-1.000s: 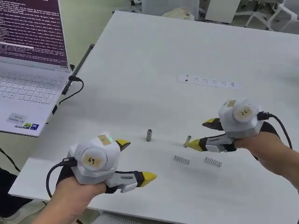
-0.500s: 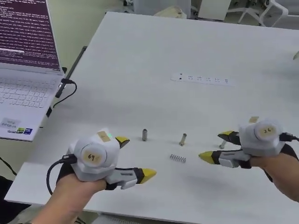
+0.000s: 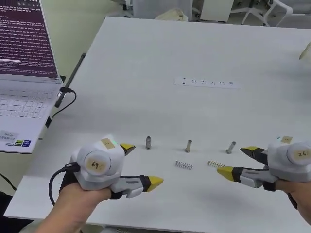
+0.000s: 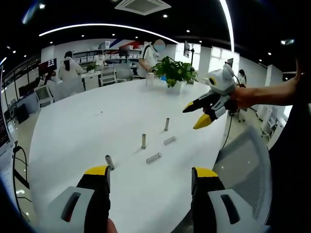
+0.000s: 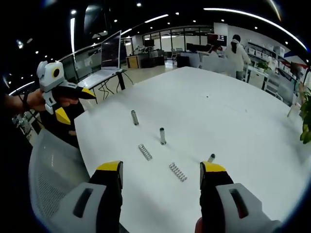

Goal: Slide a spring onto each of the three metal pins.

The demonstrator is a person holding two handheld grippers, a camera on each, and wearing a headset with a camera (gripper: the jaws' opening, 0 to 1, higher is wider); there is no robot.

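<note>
On the table (image 3: 146, 58), the left pin (image 3: 148, 145) with a fitted spring (image 3: 148, 141) on it, the middle pin (image 3: 188, 145) and the right pin (image 3: 231, 147) stand in a row, two loose springs (image 3: 183, 165) (image 3: 215, 164) lie just nearer, the left gripper (image 3: 142, 164) and right gripper (image 3: 236, 160) flank these, a power strip (image 3: 206, 83) lies farther back, and a laptop (image 3: 19, 97) sits left of the table.

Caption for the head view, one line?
Open left gripper and right gripper near three pins; two loose springs lie on the table.
</note>
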